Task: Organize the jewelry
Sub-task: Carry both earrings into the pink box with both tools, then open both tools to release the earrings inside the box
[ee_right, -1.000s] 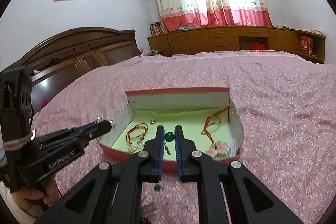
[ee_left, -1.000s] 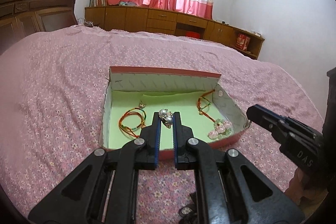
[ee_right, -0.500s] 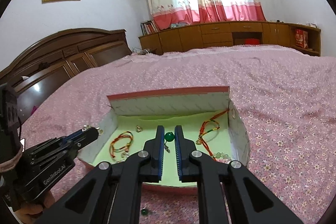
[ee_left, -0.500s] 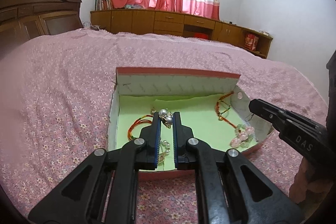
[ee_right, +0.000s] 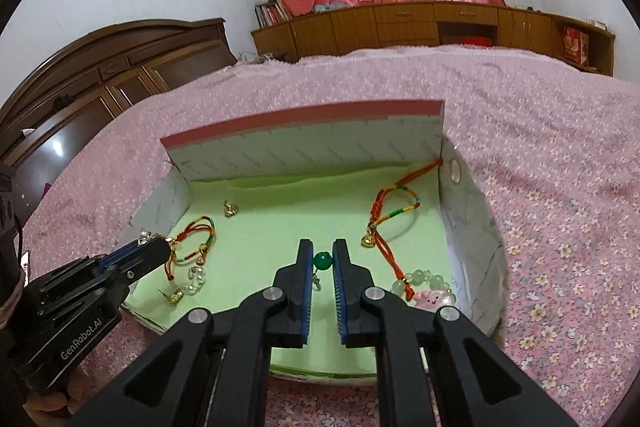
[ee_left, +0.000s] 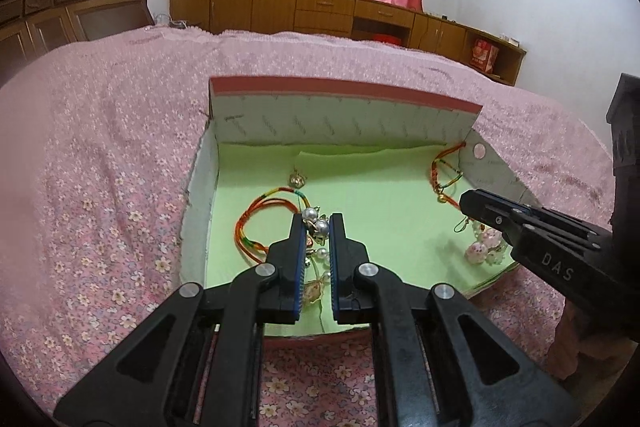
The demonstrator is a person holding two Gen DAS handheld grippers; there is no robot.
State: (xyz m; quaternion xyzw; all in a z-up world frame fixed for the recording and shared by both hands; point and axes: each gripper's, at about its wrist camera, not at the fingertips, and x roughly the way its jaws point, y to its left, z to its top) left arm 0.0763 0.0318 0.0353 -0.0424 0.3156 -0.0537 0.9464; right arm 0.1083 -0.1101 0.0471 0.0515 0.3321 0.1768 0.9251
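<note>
- Inside the box (ee_left: 344, 115) on the bed, several bracelets already lie.
- Left gripper (ee_left: 316, 227) pinches a pearl piece (ee_left: 315, 225); right gripper (ee_right: 322, 261) clamps a green bead (ee_right: 322, 261).
- Both hang over the box; releasing remains.

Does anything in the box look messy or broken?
Nothing looks broken. One oddity: the right-hand red cord bracelet has one end hooked up over the far right corner of the box instead of lying flat on the green lining like the rest.
</note>
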